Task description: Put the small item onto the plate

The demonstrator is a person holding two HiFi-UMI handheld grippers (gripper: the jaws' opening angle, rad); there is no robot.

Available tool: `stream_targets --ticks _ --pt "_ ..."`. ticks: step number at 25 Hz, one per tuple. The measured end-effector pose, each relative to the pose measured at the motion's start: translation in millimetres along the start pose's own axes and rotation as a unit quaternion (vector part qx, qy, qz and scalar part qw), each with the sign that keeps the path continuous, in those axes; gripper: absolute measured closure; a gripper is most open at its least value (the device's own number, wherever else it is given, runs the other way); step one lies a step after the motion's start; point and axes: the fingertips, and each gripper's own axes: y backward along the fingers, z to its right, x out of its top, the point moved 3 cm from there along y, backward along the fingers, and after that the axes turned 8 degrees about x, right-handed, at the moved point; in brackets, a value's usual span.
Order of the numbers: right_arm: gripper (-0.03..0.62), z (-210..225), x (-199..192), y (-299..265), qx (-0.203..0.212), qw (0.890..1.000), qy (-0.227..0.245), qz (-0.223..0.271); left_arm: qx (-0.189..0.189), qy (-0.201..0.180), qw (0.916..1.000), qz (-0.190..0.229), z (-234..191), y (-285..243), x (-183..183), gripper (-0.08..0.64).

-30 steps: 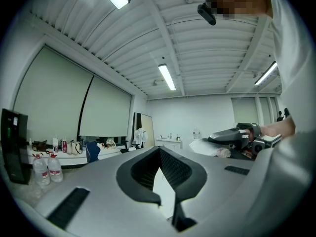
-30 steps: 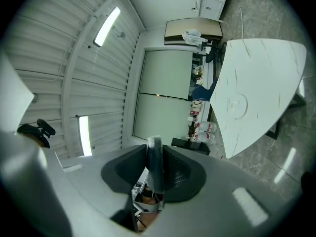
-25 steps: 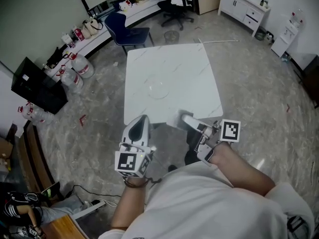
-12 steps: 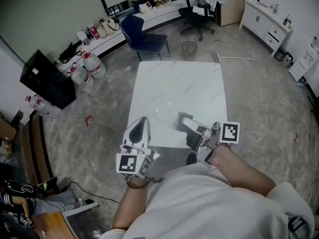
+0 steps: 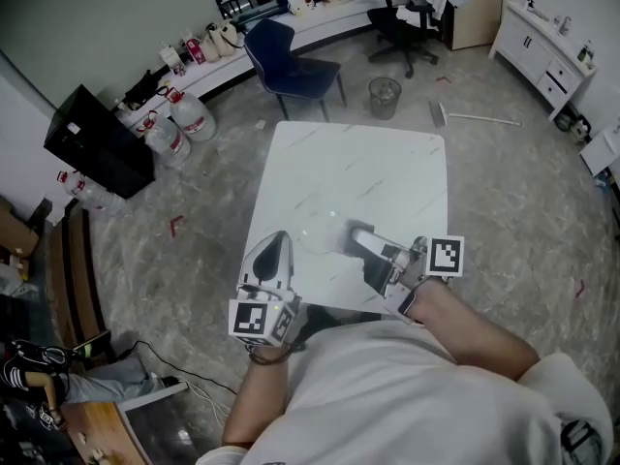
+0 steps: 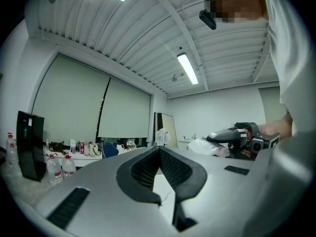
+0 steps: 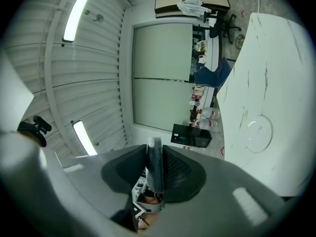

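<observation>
**Packet in the tongs, plate waiting empty**

The right tongs (image 5: 360, 236) are pinching a thin, flat packet (image 7: 154, 168) edge-on between narrow jaws and are carrying it above the near half of the counter (image 5: 387, 172). The clear plate (image 7: 259, 132) is sitting bare on the counter, ahead of the packet and slightly to the left, near it but apart from it. The left tongs (image 5: 274, 245) are hanging by the counter's near left edge with their jaws together and nothing between them, taking no part. The pickup is looking finished, so roughly half the job is done. What is remaining is to bring the packet over the plate, lower it, let the jaws open and draw back.
</observation>
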Motion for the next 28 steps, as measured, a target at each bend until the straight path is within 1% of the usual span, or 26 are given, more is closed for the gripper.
stream_targets --ticks 5,8,13,17,19,22,28 --pt "0.494 34.9 23.3 -15.2 -0.020 1.000 -0.011 -0.005 -0.003 -0.009 0.9999 -0.007 -15.0 -36.2 -15.0 0.554" --pt "0.494 61.9 34.1 -21.4 -0.038 0.999 -0.018 -0.007 -0.007 -0.004 0.9999 -0.015 -23.4 -58.3 -30.2 0.554" --pt "0.493 106.1 46.3 -39.5 -0.060 0.998 -0.021 -0.010 -0.024 -0.008 0.9996 -0.014 -45.7 -93.3 -55.1 0.554" --pt "0.494 147.4 43.3 -40.8 -0.098 0.995 -0.032 -0.019 -0.032 -0.002 0.9988 -0.037 -59.8 -106.6 -85.3 0.554" --pt "0.494 170.8 43.3 -46.5 -0.107 0.993 -0.035 -0.020 -0.036 0.001 0.9983 -0.045 -70.1 -115.6 -102.6 0.554" --pt "0.494 208.5 41.6 -52.7 -0.119 0.992 -0.034 -0.025 -0.043 0.015 0.9975 -0.055 -84.1 -125.8 -129.8 0.554" --pt "0.494 283.5 31.8 -50.3 -0.163 0.985 -0.048 -0.030 -0.062 0.026 0.9955 -0.067 -101.7 -141.7 -173.9 0.554"
